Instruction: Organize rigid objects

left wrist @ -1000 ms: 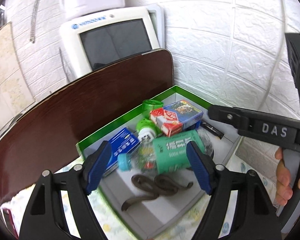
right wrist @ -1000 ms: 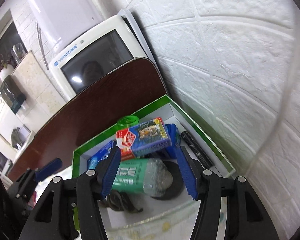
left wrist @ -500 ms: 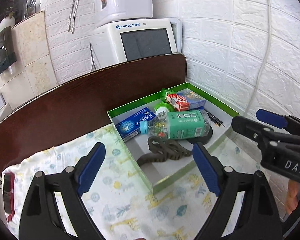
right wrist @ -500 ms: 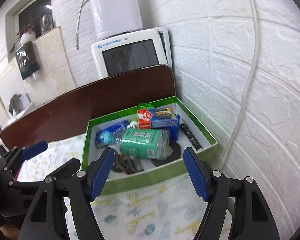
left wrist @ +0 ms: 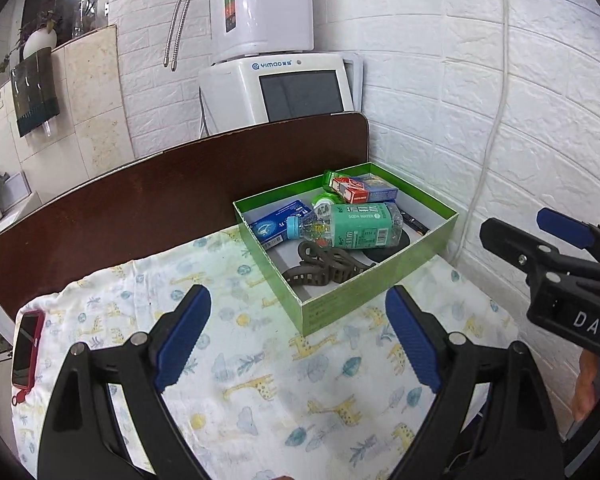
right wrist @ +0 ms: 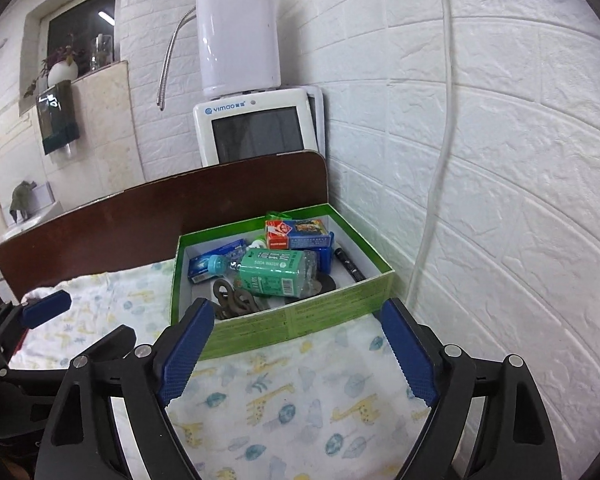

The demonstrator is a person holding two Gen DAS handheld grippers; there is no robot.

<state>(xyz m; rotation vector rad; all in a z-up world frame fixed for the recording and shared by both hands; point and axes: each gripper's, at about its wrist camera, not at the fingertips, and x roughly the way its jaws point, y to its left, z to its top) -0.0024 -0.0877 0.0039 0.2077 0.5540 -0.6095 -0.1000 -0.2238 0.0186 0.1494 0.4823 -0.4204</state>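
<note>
Left wrist view: the left gripper (left wrist: 298, 336) hangs spread and empty over the giraffe-print cloth (left wrist: 260, 380). The right gripper (right wrist: 296, 350) is likewise spread, holding nothing. A soda water bottle (left wrist: 350, 226) lies in the green box (left wrist: 364, 292) atop what looks like a brown hair claw (left wrist: 324, 266).

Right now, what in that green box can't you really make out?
- Black disc: mostly under the bottle, both views.
- Green-capped item: hidden behind the bottle and the red-blue carton.
- Black pen-like stick: too small to identify.
- Blue packet: print too small to read.
- Box floor nearest us: blocked by its front wall.
</note>
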